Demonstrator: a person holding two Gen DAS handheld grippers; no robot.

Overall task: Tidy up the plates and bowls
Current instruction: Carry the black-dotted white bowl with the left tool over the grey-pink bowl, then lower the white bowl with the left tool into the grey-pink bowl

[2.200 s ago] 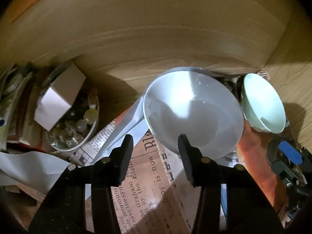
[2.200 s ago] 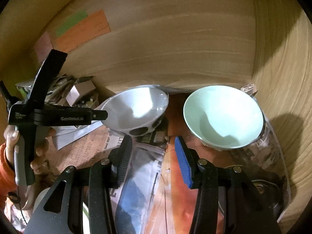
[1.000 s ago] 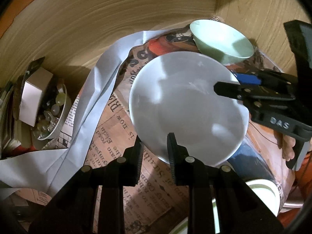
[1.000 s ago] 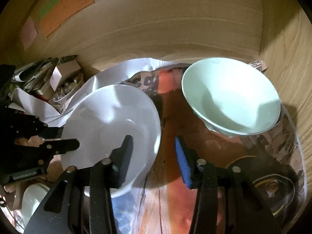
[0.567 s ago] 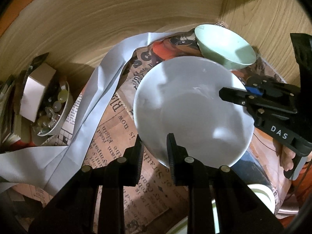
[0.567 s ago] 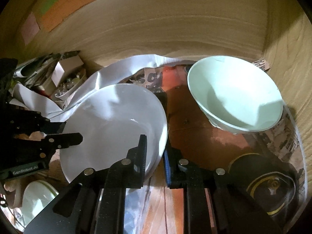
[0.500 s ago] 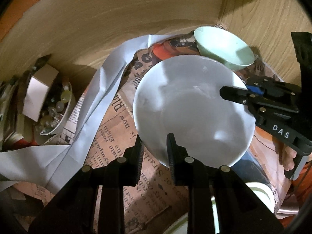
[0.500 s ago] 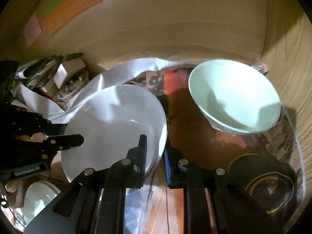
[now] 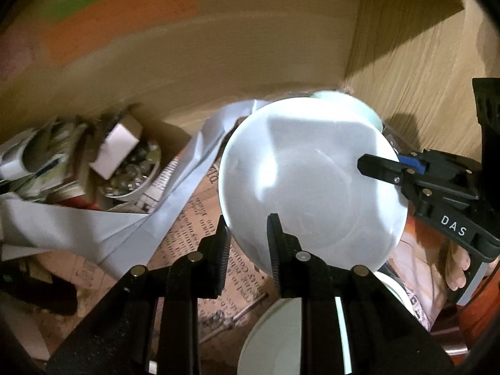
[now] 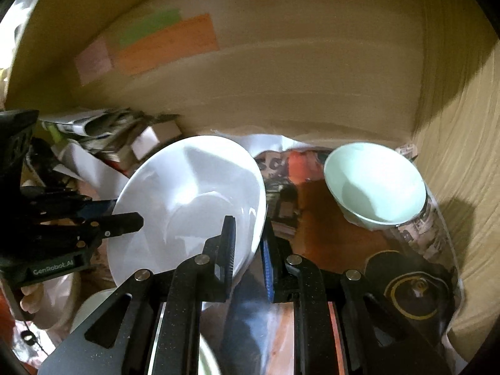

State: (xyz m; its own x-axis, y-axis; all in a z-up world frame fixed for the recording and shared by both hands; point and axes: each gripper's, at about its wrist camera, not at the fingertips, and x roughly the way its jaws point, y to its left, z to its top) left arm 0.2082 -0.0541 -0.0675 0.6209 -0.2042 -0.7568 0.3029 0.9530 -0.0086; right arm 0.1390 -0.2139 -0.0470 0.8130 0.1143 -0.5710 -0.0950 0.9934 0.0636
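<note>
A wide, shallow white bowl [image 9: 312, 184] fills the middle of the left wrist view. It is plain and glossy, with a bright patch of light on its inner wall and a faint ring at its flat bottom. It is held tilted above sheets of newspaper [image 9: 193, 218] inside a wooden compartment.

The left gripper [image 9: 247, 243] is seen at lower centre, its jaws pinching the bowl's near rim. The right gripper [image 10: 248, 243] is pressed onto the rim at the opposite side; in the left wrist view it enters from the right edge, with fingers [image 9: 457, 265] of a hand seen on its handle.

A smaller, deeper pale green bowl [image 10: 375, 184] is seen at the right of the right wrist view, resting on the paper near the corner, apart from the white one. A dish of small glassy items [image 9: 131, 172] is seen at centre left, blurred.
</note>
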